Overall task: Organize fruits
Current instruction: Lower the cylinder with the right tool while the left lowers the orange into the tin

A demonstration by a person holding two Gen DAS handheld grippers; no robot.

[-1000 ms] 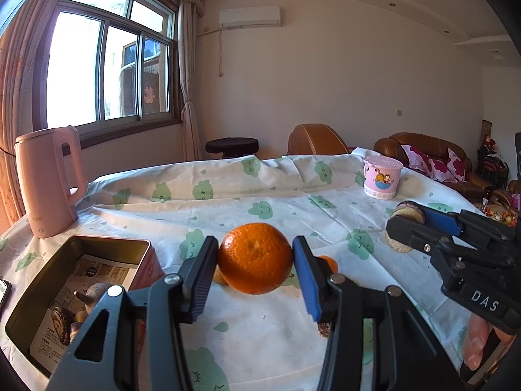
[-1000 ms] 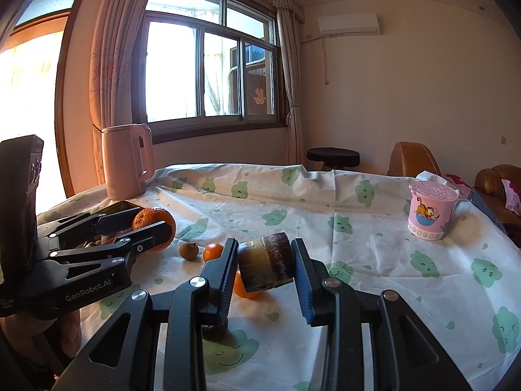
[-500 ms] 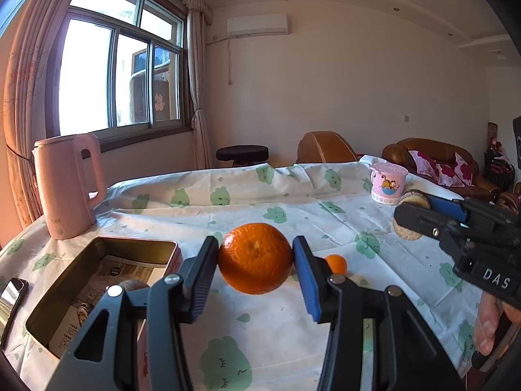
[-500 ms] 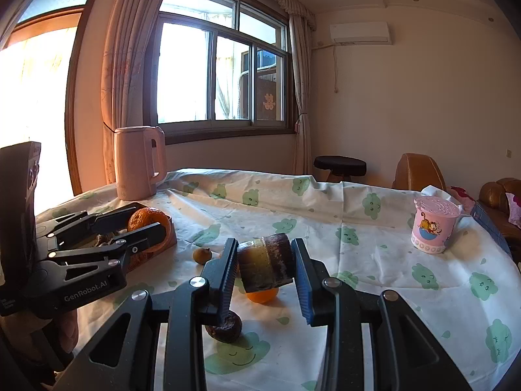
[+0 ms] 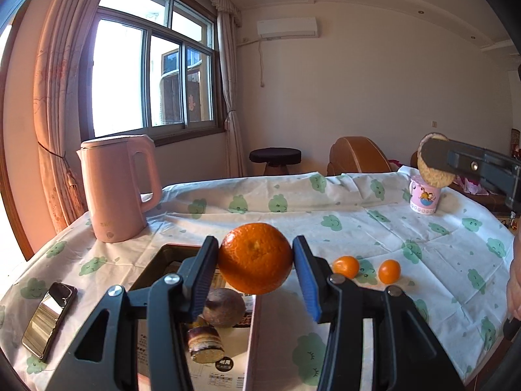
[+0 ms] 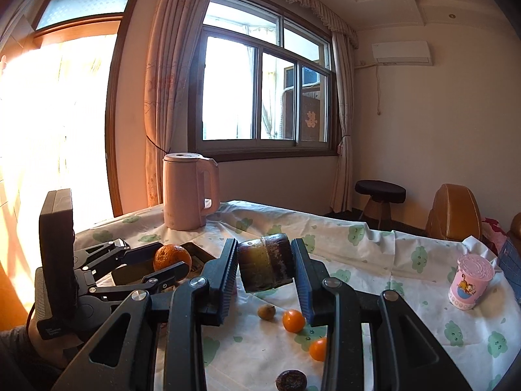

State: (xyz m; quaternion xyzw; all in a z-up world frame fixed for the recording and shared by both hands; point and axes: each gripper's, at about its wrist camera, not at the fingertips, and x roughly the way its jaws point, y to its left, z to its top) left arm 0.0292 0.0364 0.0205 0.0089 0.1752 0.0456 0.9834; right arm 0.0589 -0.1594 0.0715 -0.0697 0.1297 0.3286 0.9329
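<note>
Orange (image 5: 255,258) pinched in the left gripper (image 5: 255,260), held over the open tin (image 5: 153,265). Dark sugarcane piece (image 6: 264,262) clamped across its length in the right gripper (image 6: 264,268), long axis level, crosswise between the pads. Tin half hidden behind the fingers; contents hard to make out. Small oranges (image 6: 293,320) loose on the cloud-print tabletop (image 5: 358,215); pink kettle (image 5: 119,187) near the window.

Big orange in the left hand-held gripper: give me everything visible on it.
The orange is round and bright, with dimpled peel and a small stem scar facing the camera. It looks whole. The left hand-held gripper clamps it on both sides, holding it in the air over the near corner of the tin box. Nothing else touches it.
</note>
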